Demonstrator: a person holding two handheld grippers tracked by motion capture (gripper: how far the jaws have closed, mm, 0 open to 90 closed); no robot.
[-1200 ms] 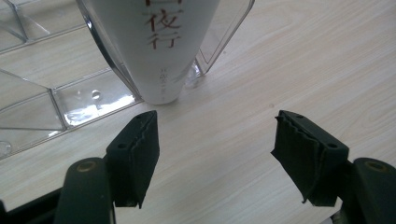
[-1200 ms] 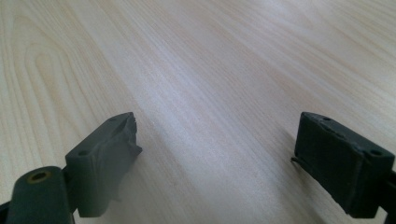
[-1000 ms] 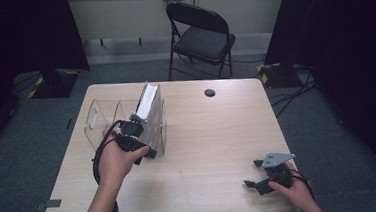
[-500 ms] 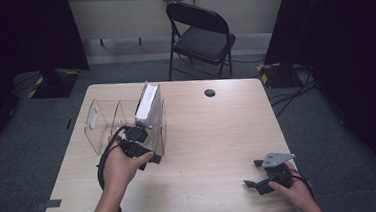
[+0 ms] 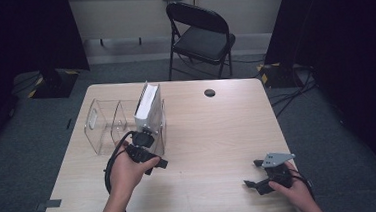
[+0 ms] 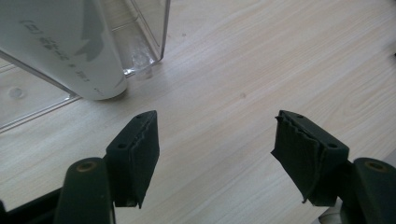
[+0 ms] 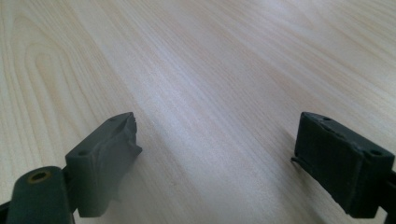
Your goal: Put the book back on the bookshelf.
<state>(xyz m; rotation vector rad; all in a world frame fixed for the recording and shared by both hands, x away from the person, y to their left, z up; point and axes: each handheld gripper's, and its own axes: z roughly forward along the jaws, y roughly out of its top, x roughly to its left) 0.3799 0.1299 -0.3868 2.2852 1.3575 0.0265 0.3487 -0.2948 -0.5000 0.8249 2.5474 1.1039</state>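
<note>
White book stands upright in the end slot of the clear rack near the table's left edge, so placement looks done. Left gripper sits just beside it, jaws apart, empty. Right gripper near the right front corner, wide open, nothing held (rack's other slots hard to read).

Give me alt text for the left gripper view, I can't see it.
The left gripper holds its two black jaws open with nothing between them, over a light wooden table. Beyond, at upper left, a white book stands in a clear plastic organizer.
</note>
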